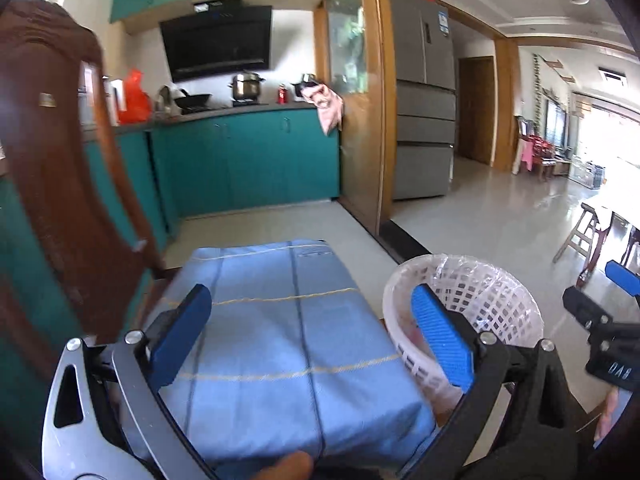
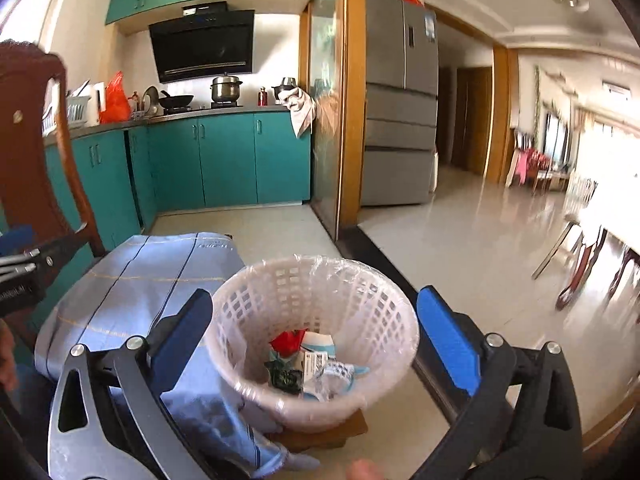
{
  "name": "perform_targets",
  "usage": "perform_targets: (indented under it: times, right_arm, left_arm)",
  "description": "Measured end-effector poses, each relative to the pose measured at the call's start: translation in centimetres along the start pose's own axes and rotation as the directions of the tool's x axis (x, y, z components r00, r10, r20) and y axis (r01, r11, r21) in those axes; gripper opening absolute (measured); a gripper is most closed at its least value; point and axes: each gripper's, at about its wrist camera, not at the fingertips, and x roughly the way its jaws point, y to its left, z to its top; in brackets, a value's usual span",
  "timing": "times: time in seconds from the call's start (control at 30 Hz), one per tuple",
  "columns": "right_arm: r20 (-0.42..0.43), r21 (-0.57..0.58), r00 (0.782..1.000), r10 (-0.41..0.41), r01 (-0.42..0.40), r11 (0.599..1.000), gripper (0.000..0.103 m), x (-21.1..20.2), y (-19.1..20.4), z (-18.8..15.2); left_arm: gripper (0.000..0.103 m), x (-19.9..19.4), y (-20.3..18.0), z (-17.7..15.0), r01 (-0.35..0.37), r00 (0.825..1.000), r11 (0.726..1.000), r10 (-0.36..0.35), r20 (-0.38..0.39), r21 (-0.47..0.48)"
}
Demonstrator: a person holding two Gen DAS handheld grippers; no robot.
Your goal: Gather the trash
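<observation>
Little writing can be read here: white characters resembling "DAB" on the black body of the right gripper (image 1: 618, 280) as it shows at the edge of the left wrist view, a small pale printed mark near the far hem of the blue cloth (image 1: 280, 340) too faint to read, and a blue sticker on the steel refrigerator (image 2: 400, 100) door, also unreadable

The left gripper (image 1: 312, 336) hangs over the blue striped cloth that covers a low surface, its blue-padded fingers (image 1: 440, 336) spread wide, holding nothing and touching nothing. The right gripper (image 2: 316, 344), seen from its own camera, hangs above the white lattice wastebasket (image 2: 360, 304), its fingers (image 2: 448, 340) likewise spread wide and empty, one on each side of the basket's mouth in the picture

The wastebasket is lined with a clear plastic bag and stands on a small wooden stool (image 2: 320, 436) just beside the cloth-covered surface, on the side toward the open hall. Trash (image 2: 308, 360) lies at the bottom: a red wrapper, a dark green packet, a white and teal package and some crumpled clear plastic

A dark wooden chair (image 1: 60, 160) stands at the far left. Behind are teal kitchen cabinets (image 2: 224, 156), a black range hood (image 2: 204, 46) and a steel pot (image 2: 226, 86) on the stove
</observation>
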Motion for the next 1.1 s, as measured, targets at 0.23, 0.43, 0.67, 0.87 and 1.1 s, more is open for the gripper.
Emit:
perform_targets:
  times: [0.23, 0.43, 0.67, 0.87, 1.1]
  right_arm:
    - [0.073, -0.100, 0.996, -0.042, 0.049, 0.994, 0.100, -5.1, 2.8, -0.6]
    - [0.121, -0.112, 0.992, -0.027, 0.041, 0.993, 0.100, -7.2, 3.8, 0.1]
    - [0.131, -0.099, 0.991, -0.033, 0.047, 0.994, 0.100, -7.9, 3.9, -0.1]
    - [0.136, -0.097, 0.990, -0.039, 0.052, 0.994, 0.100, -8.2, 4.0, -0.1]
    - [0.136, -0.095, 0.990, -0.038, 0.051, 0.994, 0.100, -8.2, 4.1, 0.0]
  left_arm:
    - [0.100, -5.9, 0.4, -0.6, -0.031, 0.999, 0.999, 0.032, 0.032, -0.021]
    - [0.100, -9.1, 0.4, -0.2, -0.044, 0.996, 0.999, 0.046, 0.082, -0.018]
    - [0.100, -9.9, 0.5, 0.1, -0.048, 0.994, 0.999, 0.050, 0.093, -0.021]
    - [0.100, -9.7, 0.3, -0.1, -0.039, 0.995, 0.999, 0.040, 0.090, -0.016]
    - [0.100, -9.5, 0.2, -0.2, -0.039, 0.995, 0.999, 0.040, 0.087, -0.017]
